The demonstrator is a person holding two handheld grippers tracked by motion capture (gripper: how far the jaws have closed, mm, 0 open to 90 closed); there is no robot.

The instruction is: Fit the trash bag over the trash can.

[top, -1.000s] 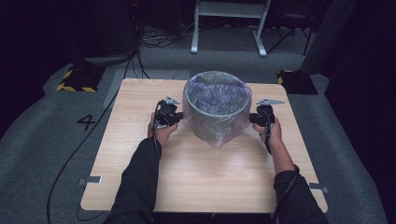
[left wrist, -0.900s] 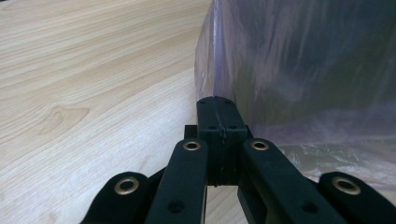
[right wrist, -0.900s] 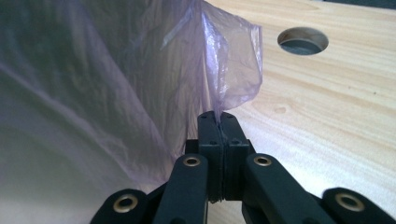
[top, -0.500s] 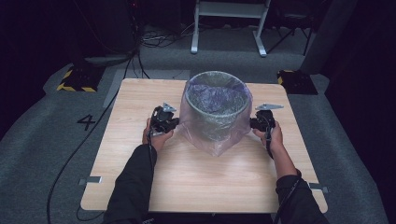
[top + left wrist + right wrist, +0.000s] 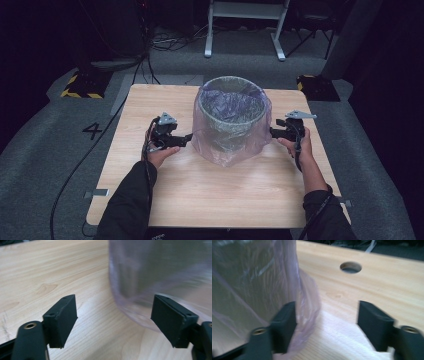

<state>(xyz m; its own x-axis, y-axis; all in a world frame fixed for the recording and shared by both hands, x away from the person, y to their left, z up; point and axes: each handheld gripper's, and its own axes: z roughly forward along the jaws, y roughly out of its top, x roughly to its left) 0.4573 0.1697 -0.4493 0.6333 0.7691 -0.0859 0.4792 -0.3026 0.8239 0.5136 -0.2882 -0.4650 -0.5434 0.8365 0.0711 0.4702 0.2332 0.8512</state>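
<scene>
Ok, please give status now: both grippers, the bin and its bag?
Left gripper open, right gripper open, flanking bin. Purple bag draped over rim, ungripped. Table unobstructed.

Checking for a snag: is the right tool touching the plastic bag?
Touching. In the right gripper view, the bag presses against one finger of the open right tool.

My overhead cam sits up behind my side of the table [image 5: 150, 200], looking forward and down, far enough back to get the whole top plus the floor beyond. The left gripper [image 5: 188, 137] cam rides low, close to the wood, aimed along its own jaws at the near side of the bagged bin [image 5: 231, 112]. The right gripper [image 5: 272, 133] cam does the same from the opposite side, also really close, with the table's hole [image 5: 350, 267] further back. All three views share that bin [image 5: 162, 270] and its purple bag [image 5: 307, 297].
</scene>
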